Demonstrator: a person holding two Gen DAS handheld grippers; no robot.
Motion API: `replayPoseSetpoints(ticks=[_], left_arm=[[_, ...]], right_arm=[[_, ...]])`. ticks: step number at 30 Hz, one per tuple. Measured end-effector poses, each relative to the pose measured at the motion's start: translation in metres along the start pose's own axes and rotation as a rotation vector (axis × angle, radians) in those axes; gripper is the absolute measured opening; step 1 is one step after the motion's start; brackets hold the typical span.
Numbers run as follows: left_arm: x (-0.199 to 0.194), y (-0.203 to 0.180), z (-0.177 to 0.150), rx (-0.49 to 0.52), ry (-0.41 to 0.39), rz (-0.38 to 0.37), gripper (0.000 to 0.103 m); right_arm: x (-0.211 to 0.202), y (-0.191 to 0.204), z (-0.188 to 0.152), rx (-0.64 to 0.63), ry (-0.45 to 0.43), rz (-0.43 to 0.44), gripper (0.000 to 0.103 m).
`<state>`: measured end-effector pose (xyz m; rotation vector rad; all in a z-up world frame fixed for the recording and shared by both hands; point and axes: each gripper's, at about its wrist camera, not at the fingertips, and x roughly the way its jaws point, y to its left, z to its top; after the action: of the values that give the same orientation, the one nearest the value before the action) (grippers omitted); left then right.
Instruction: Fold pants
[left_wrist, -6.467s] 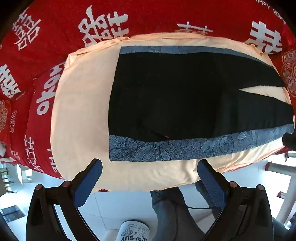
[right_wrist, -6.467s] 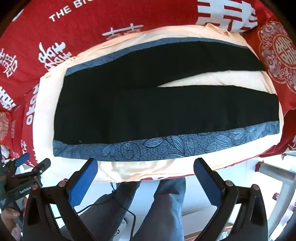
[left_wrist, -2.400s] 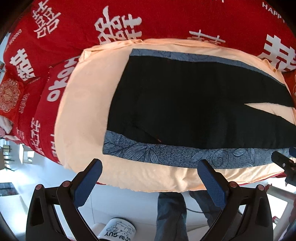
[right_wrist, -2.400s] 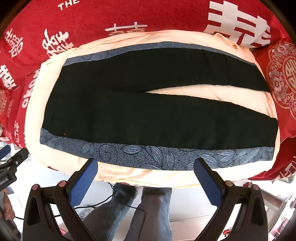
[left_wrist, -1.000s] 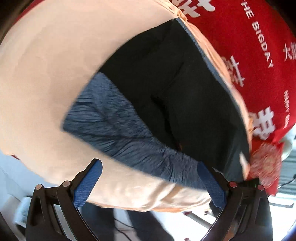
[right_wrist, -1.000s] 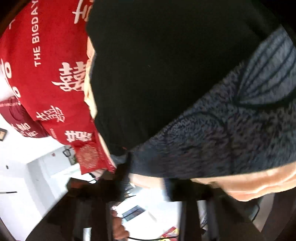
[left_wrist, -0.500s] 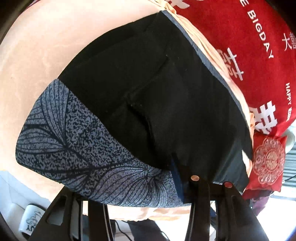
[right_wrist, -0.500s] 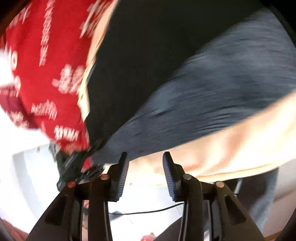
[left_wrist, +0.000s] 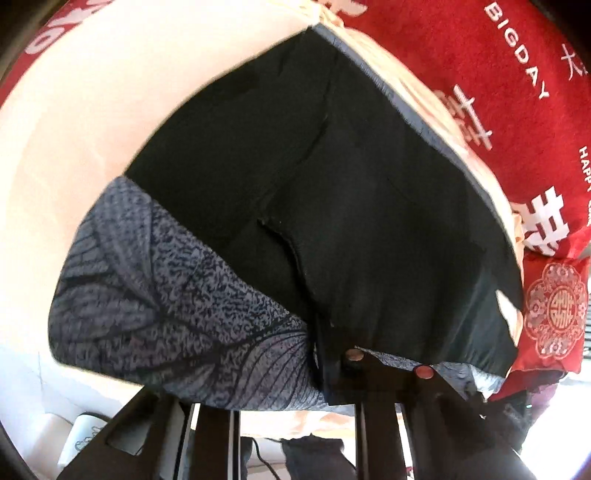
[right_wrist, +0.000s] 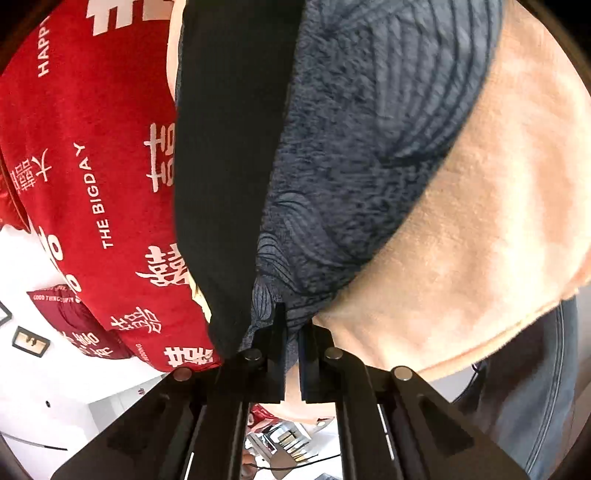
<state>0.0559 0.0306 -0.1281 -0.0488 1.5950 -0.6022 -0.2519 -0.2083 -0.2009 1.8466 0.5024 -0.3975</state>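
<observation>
- Left gripper (left_wrist: 321, 365) was clamped on the pants (left_wrist: 332, 192), jaws pinching the grey leaf-print side band (left_wrist: 155, 302) at the near edge by the waist.
- Right gripper (right_wrist: 291, 332) had its jaws squeezed onto the same band at the hem corner.
- Pants were lying flat on a peach blanket (right_wrist: 480, 240), spread over red bedding with white lettering (right_wrist: 92, 166).
</observation>
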Motion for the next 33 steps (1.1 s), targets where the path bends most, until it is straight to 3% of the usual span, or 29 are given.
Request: replayPoseSetpoints(ticks=[6,11,15,16,18,19,20,25,29,30,31,33], left_arm=[[-0.043,-0.038,0.023,0.004,-0.095,-0.025,0.02],[-0.05,-0.074,0.077,-0.014,-0.184,-0.066,0.02],[-0.025,-0.103,0.129,0.041,-0.25,0.016,0.02],[-0.012,-0.11,0.145,0.061,-0.26,0.062,0.025],[0.007,-0.118,0.169,0.093,-0.298,0.158,0.045],[0.012,-0.116,0.176,0.095,-0.319,0.203,0.067],[0.023,-0.117,0.187,0.086,-0.344,0.258,0.08],[0.064,-0.108,0.218,0.041,-0.294,0.359,0.082],[0.027,-0.114,0.214,0.059,-0.339,0.363,0.082],[0.014,-0.115,0.211,0.063,-0.361,0.37,0.082],[-0.003,-0.116,0.208,0.072,-0.388,0.39,0.082],[-0.018,-0.121,0.2,0.116,-0.404,0.419,0.082]], right_arm=[[-0.013,0.101,0.018,-0.26,0.04,-0.09,0.005],[-0.007,0.182,0.06,-0.437,0.1,-0.12,0.005],[0.017,0.225,0.112,-0.52,0.175,-0.161,0.005],[0.028,0.234,0.129,-0.532,0.192,-0.17,0.005],[0.049,0.246,0.156,-0.56,0.221,-0.202,0.005],[0.051,0.243,0.164,-0.573,0.228,-0.213,0.005],[0.068,0.251,0.179,-0.602,0.234,-0.234,0.005],[0.134,0.249,0.233,-0.606,0.271,-0.345,0.008],[0.158,0.238,0.248,-0.577,0.28,-0.389,0.009],[0.157,0.243,0.245,-0.577,0.283,-0.403,0.014],[0.153,0.248,0.242,-0.593,0.281,-0.409,0.028],[0.139,0.268,0.226,-0.697,0.25,-0.443,0.043]])
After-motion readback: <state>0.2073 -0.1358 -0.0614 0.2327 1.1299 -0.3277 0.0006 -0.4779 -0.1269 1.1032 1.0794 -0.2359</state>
